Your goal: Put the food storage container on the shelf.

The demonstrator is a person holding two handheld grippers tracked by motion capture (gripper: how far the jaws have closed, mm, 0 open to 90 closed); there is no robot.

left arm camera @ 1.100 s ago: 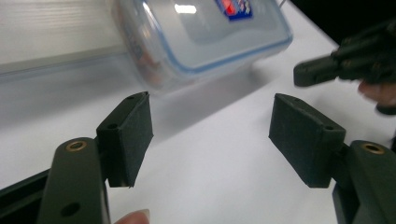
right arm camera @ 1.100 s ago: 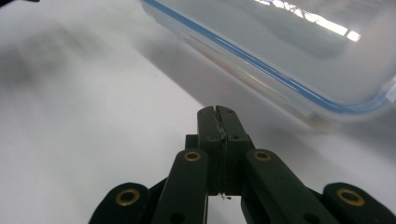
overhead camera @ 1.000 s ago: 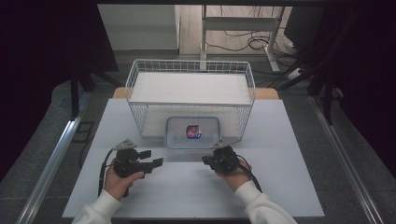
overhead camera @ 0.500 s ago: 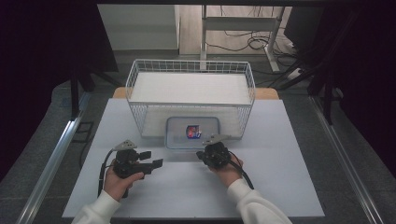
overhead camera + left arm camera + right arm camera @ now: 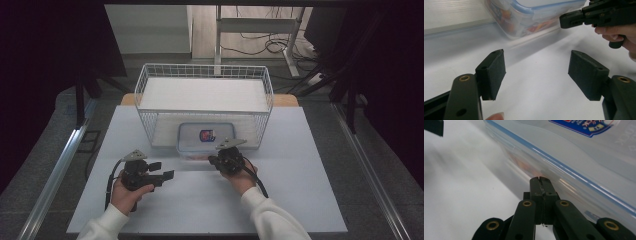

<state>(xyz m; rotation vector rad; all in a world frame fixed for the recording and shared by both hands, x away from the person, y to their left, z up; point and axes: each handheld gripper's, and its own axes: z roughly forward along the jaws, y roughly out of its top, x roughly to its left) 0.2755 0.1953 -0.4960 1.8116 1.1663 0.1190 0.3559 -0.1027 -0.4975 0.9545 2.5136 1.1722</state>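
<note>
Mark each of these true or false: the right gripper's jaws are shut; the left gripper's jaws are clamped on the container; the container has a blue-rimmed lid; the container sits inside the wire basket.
1. The right gripper has its jaws shut. True: the two jaws meet, with nothing between them.
2. The left gripper is clamped on the plastic container. False: its jaws stand apart over bare table, short of the container.
3. The container has a blue-rimmed lid. True.
4. The container sits inside the wire basket. False: it rests on the table in front of the basket.
</note>
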